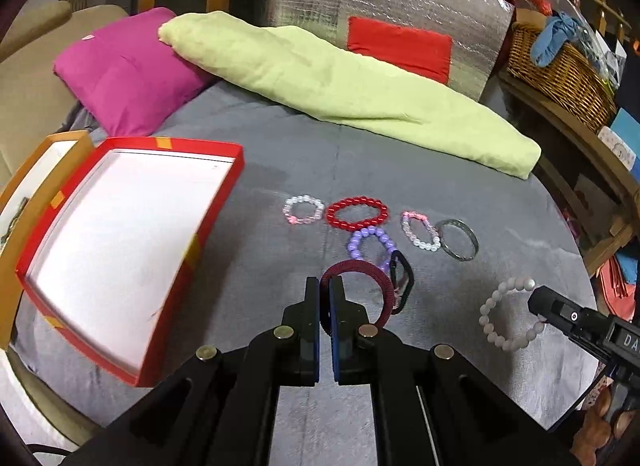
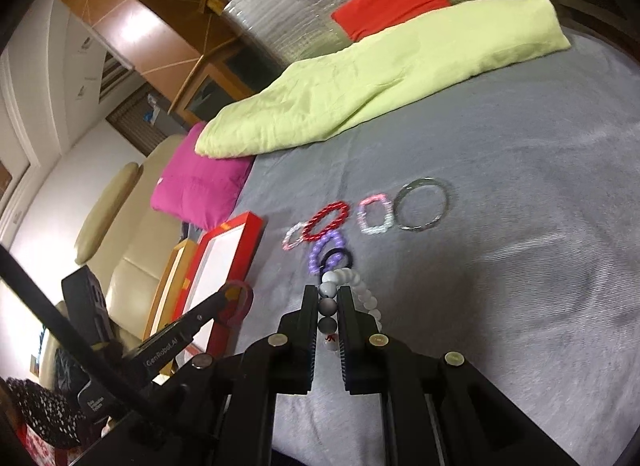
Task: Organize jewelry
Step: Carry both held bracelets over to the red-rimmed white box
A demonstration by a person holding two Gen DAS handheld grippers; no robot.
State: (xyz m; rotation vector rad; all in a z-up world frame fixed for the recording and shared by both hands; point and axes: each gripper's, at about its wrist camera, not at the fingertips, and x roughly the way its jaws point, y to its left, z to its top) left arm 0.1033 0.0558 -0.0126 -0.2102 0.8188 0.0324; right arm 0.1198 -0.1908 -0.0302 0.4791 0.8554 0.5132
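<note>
bracelets lifted in both tongs, box next

carrying is judged to be the step in hand: two pieces are gripped and held above the grey bed cover [image 1: 460, 169], with neither yet set down. the left tongs [image 1: 325, 286] are pressed together on a dark red woven cord bracelet [image 1: 362, 266], whose loop stands out to the right of the tips and partly covers the pieces behind it. the right tongs [image 2: 329, 298] are clamped on a pale white and grey beaded bracelet [image 2: 360, 290]; a few beads are pinched between the pads, the rest of the strand curling off to the right.

the shallow red cardboard box with a white floor [image 1: 224, 189] lies to the left of the left tongs, apart from them, and nothing is seen inside it. it is judged to be the place for the jewelry, so the next move calls for the left tongs to be swung left over the red rim and the jaws parted only once the cord bracelet is above the white floor. the right tongs would have to follow across, without the two crossing.

left on the bed cover, beyond both tongs, are a red glossy beaded bracelet [image 1: 357, 213], a clear and pink beaded bracelet [image 1: 304, 209], a lilac beaded bracelet [image 1: 370, 242], a pink and white beaded bracelet [image 1: 420, 231], a grey metal bangle [image 1: 458, 240] and a black ring-shaped piece [image 1: 404, 278].
</note>
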